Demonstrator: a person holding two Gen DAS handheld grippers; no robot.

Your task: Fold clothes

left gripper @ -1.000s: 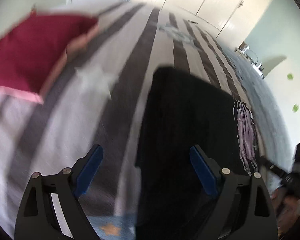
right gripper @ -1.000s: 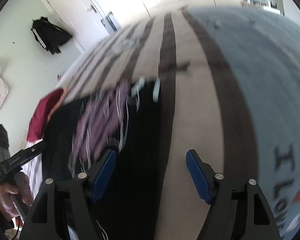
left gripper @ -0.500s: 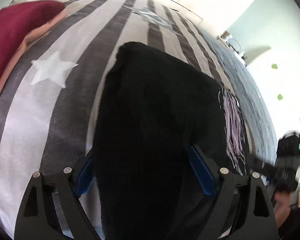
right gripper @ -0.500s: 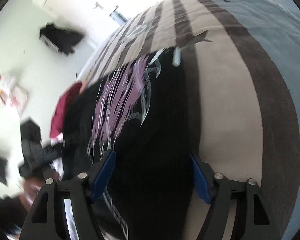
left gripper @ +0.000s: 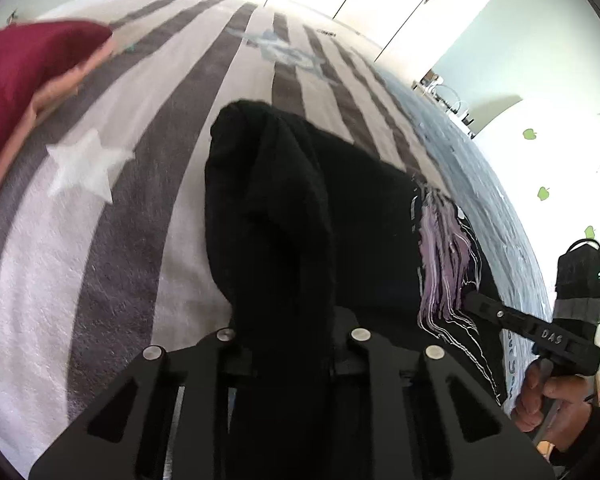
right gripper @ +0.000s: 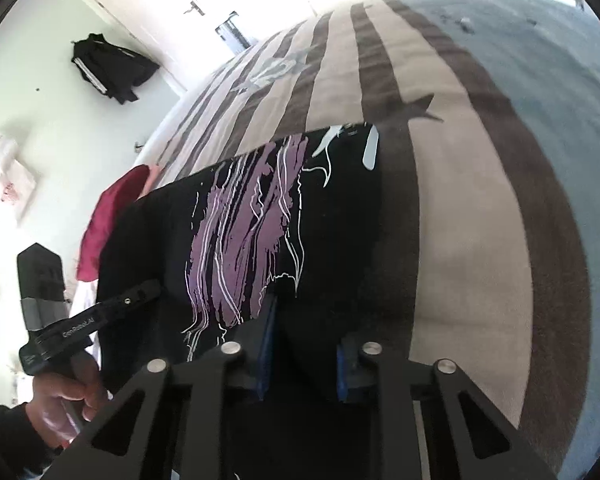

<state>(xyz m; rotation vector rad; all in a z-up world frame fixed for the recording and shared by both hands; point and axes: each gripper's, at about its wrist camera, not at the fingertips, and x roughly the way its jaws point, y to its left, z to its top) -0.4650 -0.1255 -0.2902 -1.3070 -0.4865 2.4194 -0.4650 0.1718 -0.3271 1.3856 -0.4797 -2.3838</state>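
Both grippers' fingers are closing on the soft black shirt (left gripper: 300, 208) (purple streaked print), bunched over the fuzzy striped bed (left gripper: 100, 240).

Daylight blows out the white cupboard doors (left gripper: 384, 8) beyond the striped bedspread (left gripper: 112, 216) (fisheye-bent near its edges); the black T-shirt (right gripper: 340, 240) loses detail, slightly blurred.

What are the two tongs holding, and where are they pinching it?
Both are closing on the black shirt: left tongs on a bunched-up fold at its near edge, right tongs on the near edge too.
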